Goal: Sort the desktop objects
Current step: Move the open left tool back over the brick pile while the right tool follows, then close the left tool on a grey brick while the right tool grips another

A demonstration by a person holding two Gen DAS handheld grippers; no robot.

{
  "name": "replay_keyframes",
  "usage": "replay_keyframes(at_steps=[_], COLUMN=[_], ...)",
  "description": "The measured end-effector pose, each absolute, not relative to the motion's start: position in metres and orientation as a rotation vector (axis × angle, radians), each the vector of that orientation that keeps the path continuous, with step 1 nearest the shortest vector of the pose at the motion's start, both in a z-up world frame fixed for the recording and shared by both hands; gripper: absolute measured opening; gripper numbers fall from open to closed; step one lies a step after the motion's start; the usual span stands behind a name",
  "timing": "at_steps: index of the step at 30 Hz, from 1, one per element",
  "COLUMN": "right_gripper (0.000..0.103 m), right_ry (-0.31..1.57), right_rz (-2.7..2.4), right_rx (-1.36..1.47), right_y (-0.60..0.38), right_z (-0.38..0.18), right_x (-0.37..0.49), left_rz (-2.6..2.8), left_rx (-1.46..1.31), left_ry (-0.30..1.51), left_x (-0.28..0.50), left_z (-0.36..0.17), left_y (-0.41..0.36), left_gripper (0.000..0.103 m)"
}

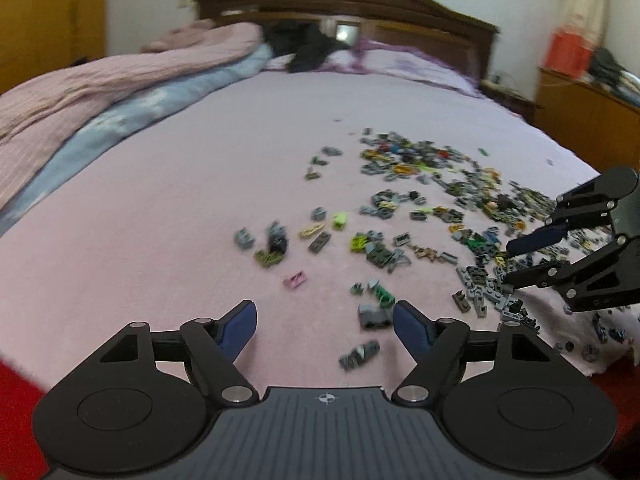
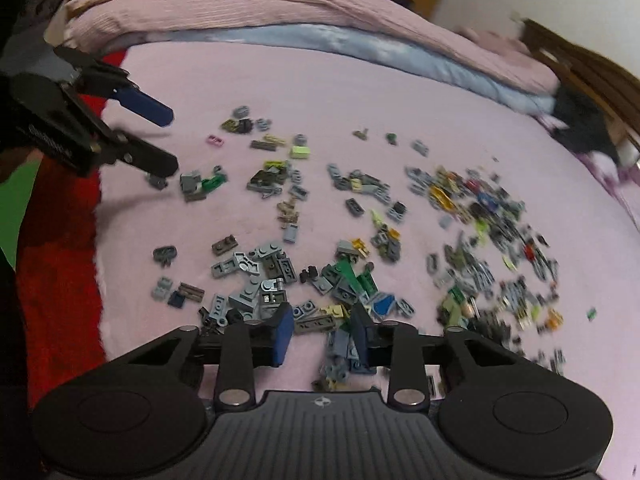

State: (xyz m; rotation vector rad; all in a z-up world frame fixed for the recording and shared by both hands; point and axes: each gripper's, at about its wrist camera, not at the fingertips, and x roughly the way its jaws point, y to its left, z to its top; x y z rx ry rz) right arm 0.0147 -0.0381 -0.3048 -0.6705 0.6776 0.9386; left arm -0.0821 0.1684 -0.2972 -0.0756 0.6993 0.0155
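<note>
With both my left tool (image 1: 325, 320) and right tool (image 2: 320, 330) spread and empty, I judge the small bricks (image 2: 256, 276) strewn over the bed (image 1: 180, 200) light, rigid, slippery—best pinched across flat sides.

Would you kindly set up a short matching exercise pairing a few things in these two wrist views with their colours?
Column one:
1. folded blanket
2. small lone brick ahead of the left gripper
3. headboard
4. pads of the right gripper

Column two:
a. dark blue
b. brown wood
c. pink over light blue
d. pink

Pairs: 1-c, 2-d, 3-b, 4-a
</note>
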Motion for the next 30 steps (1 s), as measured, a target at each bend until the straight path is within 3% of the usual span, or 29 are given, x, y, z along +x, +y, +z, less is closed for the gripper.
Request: replay_keyframes(at_steps=[11, 13, 18, 24, 30], right_gripper=[0.025, 0.025, 0.025, 0.025, 0.026], right_ry=[0.637, 0.647, 0.678, 0.708, 0.714], right_rz=[0.911, 0.874, 0.792, 0.726, 0.678], right_rx=[-0.518, -0.469, -0.361, -0.265, -0.213], right_y=[-0.052, -0.055, -0.063, -0.069, -0.066], right_z=[-0.309, -0.309, -0.313, -0.316, -0.322], right_x=[-0.001, -0.007, -0.017, -0.022, -0.023], left_rz=[0.075, 0.111, 0.165, 0.185, 0.181], left_rx=[-0.216, -0.290, -0.294, -0.301, -0.281], left_ry=[0.787, 0.814, 0.813, 0.786, 0.768], left_x=[-0.079, -0.074, -0.070, -0.077, -0.080], left_z=[-0.294, -0.300, -0.308, -0.310, -0.310], left_y=[0.141, 0.148, 0.148, 0.150, 0.148], left_gripper=[0.069, 0.065, 0.041, 0.031, 0.030])
